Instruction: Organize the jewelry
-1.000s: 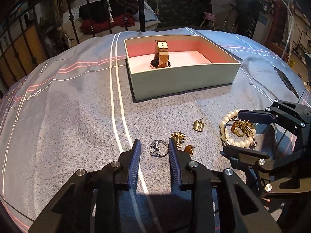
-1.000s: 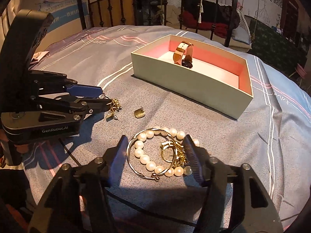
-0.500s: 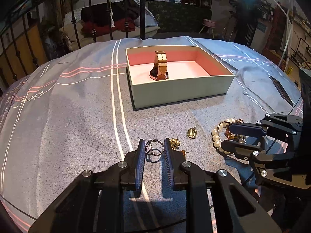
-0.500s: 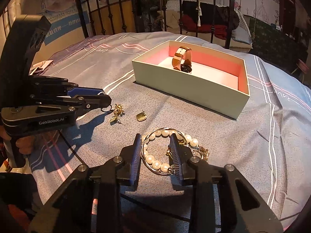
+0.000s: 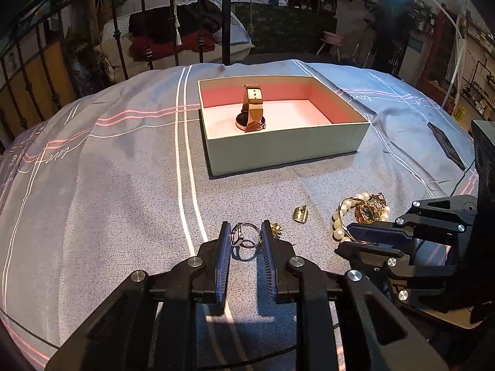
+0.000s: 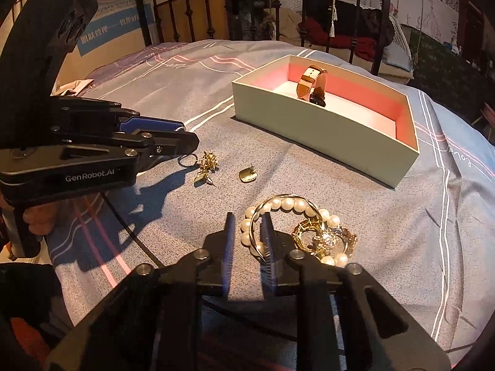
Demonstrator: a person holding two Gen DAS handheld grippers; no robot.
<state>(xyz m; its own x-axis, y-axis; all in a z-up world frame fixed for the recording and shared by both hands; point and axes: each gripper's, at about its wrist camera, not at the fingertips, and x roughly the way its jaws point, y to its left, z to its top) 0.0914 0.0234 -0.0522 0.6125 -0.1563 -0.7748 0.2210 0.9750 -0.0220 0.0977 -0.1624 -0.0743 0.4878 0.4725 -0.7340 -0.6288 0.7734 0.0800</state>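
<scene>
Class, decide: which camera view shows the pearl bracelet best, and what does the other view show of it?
The right wrist view: the pearl bracelet lies close, its bead loop mostly visible, the right gripper pinching its near side. In the left wrist view it is small at the edge, partly hidden behind that gripper.

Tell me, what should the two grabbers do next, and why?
Probably lift both straight up. The left gripper has its jaws closed on the silver ring; the right gripper's jaws have just been closing around the pearl bracelet and gold bangle. The open box, holding only a watch, waits behind.
</scene>
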